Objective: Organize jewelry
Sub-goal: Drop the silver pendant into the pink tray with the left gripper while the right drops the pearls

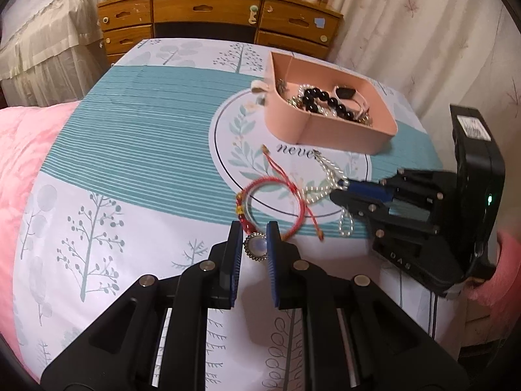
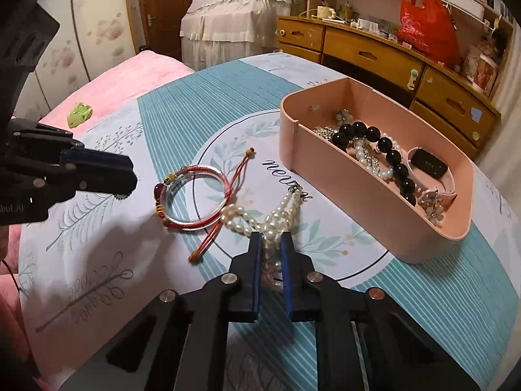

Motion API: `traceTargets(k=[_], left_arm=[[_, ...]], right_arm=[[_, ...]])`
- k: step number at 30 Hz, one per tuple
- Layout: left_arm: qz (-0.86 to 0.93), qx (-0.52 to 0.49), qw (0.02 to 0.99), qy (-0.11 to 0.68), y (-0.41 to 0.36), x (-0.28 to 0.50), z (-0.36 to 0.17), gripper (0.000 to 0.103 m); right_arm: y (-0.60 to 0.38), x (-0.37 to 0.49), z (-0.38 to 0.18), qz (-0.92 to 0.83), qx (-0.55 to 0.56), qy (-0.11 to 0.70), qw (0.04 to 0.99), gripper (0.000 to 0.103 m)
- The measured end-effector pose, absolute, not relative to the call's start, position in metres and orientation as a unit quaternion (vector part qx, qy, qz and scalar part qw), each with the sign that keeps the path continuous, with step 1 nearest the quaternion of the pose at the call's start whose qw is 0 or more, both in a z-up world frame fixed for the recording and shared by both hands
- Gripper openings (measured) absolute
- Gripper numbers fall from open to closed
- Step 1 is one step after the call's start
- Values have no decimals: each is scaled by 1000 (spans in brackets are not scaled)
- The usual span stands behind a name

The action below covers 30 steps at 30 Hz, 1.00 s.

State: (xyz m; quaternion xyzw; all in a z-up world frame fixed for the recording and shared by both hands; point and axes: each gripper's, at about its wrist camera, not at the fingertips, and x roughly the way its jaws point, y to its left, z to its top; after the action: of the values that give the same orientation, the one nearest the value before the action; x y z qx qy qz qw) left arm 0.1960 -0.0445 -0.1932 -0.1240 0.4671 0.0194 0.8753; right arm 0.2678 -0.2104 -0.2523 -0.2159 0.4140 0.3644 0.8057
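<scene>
A pink tray (image 1: 342, 137) (image 2: 325, 163) on the cloth holds black beads (image 2: 390, 153), a pink watch (image 2: 429, 163) and other jewelry. A red cord bracelet (image 1: 270, 185) (image 2: 195, 195) lies in front of it. My left gripper (image 1: 255, 238) (image 2: 127, 179) is shut on a round moonstone brooch (image 1: 257, 246), low on the cloth. My right gripper (image 2: 272, 244) (image 1: 338, 189) is shut on a pearl necklace (image 2: 276, 215) (image 1: 325, 182), which trails across the cloth toward the tray.
The printed cloth (image 1: 146, 130) covers a table. A pink blanket (image 2: 114, 81) with a small green toy (image 2: 79, 114) lies on the left. A wooden dresser (image 1: 211, 16) stands behind, with curtains (image 1: 423, 32) on the right.
</scene>
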Motion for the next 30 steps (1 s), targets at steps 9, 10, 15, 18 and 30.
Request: traceTargets(k=[9, 10, 15, 18, 30], left_arm=[[16, -104, 881, 461, -41, 211, -170, 12], [12, -103, 882, 461, -41, 213, -166, 12], [-16, -112, 873, 474, -40, 232, -150, 12], [-23, -122, 867, 483, -39, 246, -140, 12], [-58, -96, 884, 453, -49, 293, -77, 12]], right_arm=[[-227, 271, -252, 352, -102, 466, 806, 8], [-230, 271, -251, 352, -88, 472, 803, 8], [-243, 263, -238, 356, -52, 475, 803, 8], [-248, 261, -221, 358, -47, 472, 804, 8], [-268, 262, -107, 367, -53, 392, 842, 8]])
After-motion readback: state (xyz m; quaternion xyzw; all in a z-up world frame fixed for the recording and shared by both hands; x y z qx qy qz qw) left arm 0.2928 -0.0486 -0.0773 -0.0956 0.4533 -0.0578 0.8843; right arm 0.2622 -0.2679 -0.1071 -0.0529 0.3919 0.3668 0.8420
